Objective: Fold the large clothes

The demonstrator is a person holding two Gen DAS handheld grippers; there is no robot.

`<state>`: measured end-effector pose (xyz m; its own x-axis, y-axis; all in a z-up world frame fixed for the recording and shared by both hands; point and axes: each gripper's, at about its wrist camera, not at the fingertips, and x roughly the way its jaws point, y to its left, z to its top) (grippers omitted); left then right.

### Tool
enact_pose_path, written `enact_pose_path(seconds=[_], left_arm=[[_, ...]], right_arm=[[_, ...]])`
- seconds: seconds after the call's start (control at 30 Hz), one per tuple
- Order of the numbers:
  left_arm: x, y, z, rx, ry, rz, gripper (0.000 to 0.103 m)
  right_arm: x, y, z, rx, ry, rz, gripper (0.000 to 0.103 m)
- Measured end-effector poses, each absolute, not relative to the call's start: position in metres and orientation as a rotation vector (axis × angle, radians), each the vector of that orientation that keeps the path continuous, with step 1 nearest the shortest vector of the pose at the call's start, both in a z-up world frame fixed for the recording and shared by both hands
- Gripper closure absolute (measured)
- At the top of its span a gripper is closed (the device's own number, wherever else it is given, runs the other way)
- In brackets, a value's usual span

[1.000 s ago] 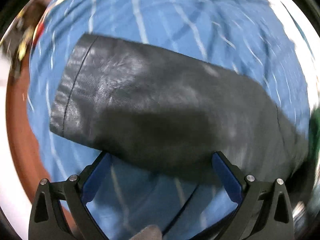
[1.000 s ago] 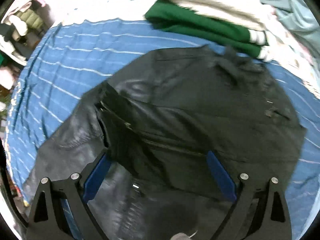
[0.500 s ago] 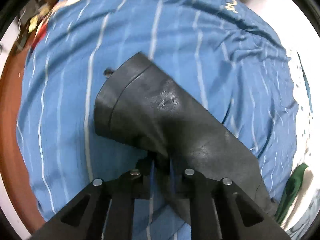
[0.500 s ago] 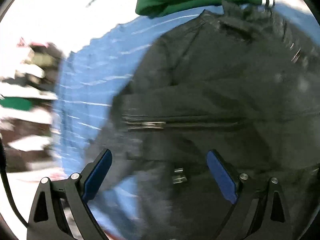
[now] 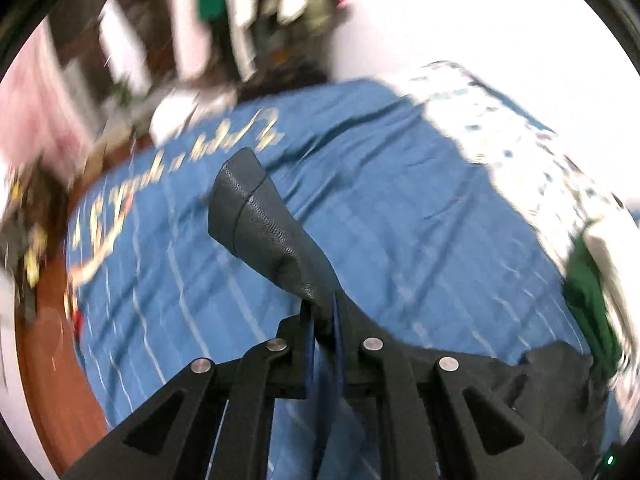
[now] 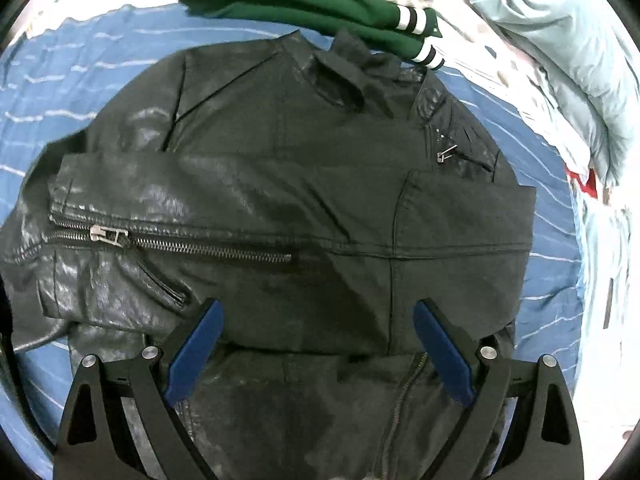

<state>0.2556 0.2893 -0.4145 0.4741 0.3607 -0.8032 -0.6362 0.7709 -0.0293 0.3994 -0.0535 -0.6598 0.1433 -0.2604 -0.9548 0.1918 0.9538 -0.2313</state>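
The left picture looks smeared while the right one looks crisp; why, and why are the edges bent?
Left wrist view: motion blur smears the room and the blue striped bedspread, yet the left claw and the black leather sleeve it pinches stay sharp. Right wrist view: mostly sharp, glare glinting on the black leather jacket. Both: fisheye lenses curve the edges.

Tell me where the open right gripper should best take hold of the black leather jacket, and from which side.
Probably the bottom hem of the black leather jacket, approached from the near side. That edge lies flat and free between the right gripper fingers, unlike the bulky zippered sleeve folded across it.
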Motion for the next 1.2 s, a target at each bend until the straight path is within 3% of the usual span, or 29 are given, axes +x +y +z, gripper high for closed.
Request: enact_pose_path(seconds=[0.23, 0.47, 0.7, 0.9, 1.0, 1.03, 1.07, 1.13, 1.2], left_arm=[[0.285, 0.177, -0.369, -0.092, 0.783, 0.440, 0.099], [0.305, 0.009, -0.367, -0.067, 0.814, 0.120, 0.099], [0.292, -0.178, -0.437, 0.012, 0.999, -0.184, 0.099], [0.271, -0.251, -0.522, 0.231, 1.168, -0.180, 0.095], [0.266, -0.257, -0.532, 0.251, 1.227, -0.194, 0.075], [0.263, -0.255, -0.527, 0.231, 1.230, -0.203, 0.064], [0.260, -0.251, -0.521, 0.208, 1.232, -0.214, 0.040], [0.255, -0.244, -0.505, 0.136, 1.251, -0.237, 0.010], [0.248, -0.239, -0.493, 0.074, 1.250, -0.245, 0.010]], right_arm=[[0.395, -0.097, -0.658, 0.120, 1.370, -0.265, 0.006], [0.369, -0.223, -0.646, 0.284, 1.346, -0.313, 0.006], [0.329, -0.354, -0.653, 0.391, 1.359, -0.414, 0.006], [0.295, -0.431, -0.676, 0.468, 1.396, -0.443, 0.006], [0.282, -0.452, -0.682, 0.523, 1.400, -0.405, 0.006], [0.279, -0.457, -0.683, 0.545, 1.401, -0.381, 0.006], [0.278, -0.462, -0.684, 0.570, 1.401, -0.354, 0.006], [0.273, -0.466, -0.682, 0.630, 1.395, -0.288, 0.006], [0.272, -0.469, -0.677, 0.671, 1.387, -0.222, 0.006]])
